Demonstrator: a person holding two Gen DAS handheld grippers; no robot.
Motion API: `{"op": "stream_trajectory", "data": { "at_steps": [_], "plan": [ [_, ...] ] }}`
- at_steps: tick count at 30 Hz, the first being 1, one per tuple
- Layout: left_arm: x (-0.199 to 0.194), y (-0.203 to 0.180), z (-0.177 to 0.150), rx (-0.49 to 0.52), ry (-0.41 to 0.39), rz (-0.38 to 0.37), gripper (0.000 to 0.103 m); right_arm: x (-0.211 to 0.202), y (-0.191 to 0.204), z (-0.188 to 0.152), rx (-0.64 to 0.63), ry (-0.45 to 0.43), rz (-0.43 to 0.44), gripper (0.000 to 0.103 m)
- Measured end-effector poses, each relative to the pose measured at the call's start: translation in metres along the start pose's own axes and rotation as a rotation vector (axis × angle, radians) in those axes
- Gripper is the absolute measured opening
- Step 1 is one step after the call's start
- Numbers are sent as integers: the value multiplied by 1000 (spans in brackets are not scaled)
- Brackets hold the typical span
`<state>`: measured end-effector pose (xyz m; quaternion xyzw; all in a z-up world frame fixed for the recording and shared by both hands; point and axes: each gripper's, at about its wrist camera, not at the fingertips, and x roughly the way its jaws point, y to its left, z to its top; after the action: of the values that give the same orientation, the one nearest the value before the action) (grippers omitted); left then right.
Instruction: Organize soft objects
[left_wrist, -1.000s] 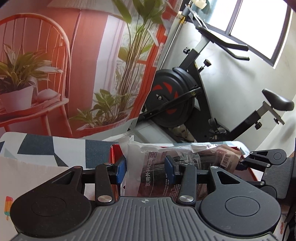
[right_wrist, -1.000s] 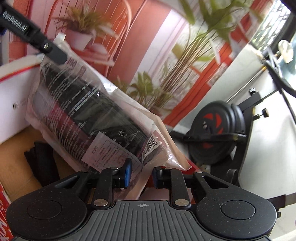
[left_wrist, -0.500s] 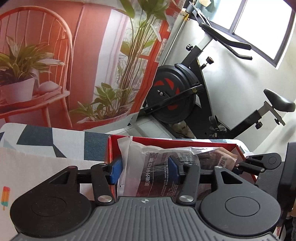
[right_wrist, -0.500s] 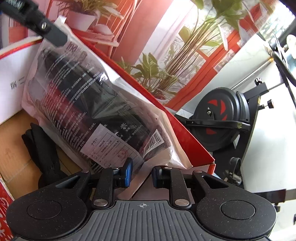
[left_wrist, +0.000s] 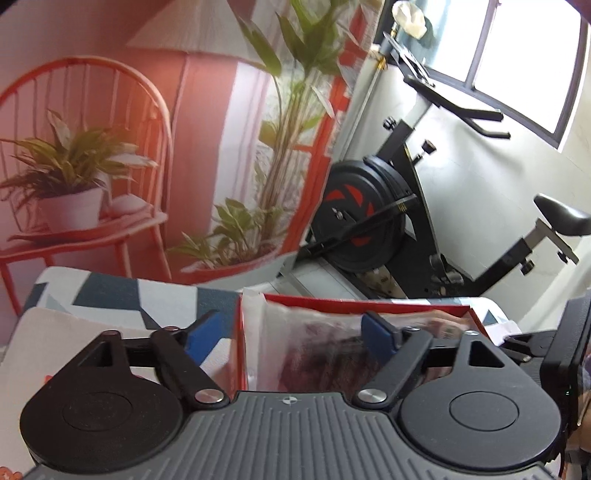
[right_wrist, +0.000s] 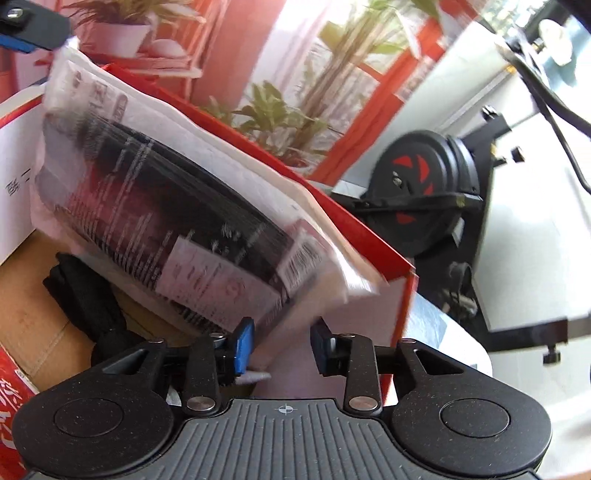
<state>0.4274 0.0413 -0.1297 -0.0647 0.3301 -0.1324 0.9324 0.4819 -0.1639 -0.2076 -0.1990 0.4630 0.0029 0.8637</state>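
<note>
Only from the right wrist: black cloth (right_wrist: 92, 306) under the packet (right_wrist: 177, 221).

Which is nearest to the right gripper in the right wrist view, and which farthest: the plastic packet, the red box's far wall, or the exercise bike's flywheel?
1. plastic packet, just ahead of the right gripper, leaning left.
2. red box's far wall, behind the packet.
3. exercise bike's flywheel, beyond the box, upper right.

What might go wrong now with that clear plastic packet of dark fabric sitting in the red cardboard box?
The clear plastic packet of dark fabric leans tilted against the red cardboard box wall, one corner past the rim. With the left gripper and right gripper both opening, it could slump unevenly or tip over the edge. It may also land on the black cloth below, bunching it.
</note>
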Motion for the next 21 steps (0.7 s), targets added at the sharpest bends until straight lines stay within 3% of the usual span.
{"op": "stream_trajectory", "data": {
  "at_steps": [6,9,13,18,21],
  "plan": [
    [-18,-10,-4,42,-1,-6,85,-38,-17,-15,105,-84,70,39],
    [-31,-14,-10,53,-3,-15,86,-62,-29,-25,180,-152,110,50],
    [-48,-18,-25,62,14,7,89,-91,-35,-40,267,-212,123,79],
    [-66,-16,-49,49,43,26,97,-118,-34,-64,341,-293,146,96],
    [-74,-12,-64,24,64,42,100,-127,-29,-81,383,-322,171,98]
  ]
}}
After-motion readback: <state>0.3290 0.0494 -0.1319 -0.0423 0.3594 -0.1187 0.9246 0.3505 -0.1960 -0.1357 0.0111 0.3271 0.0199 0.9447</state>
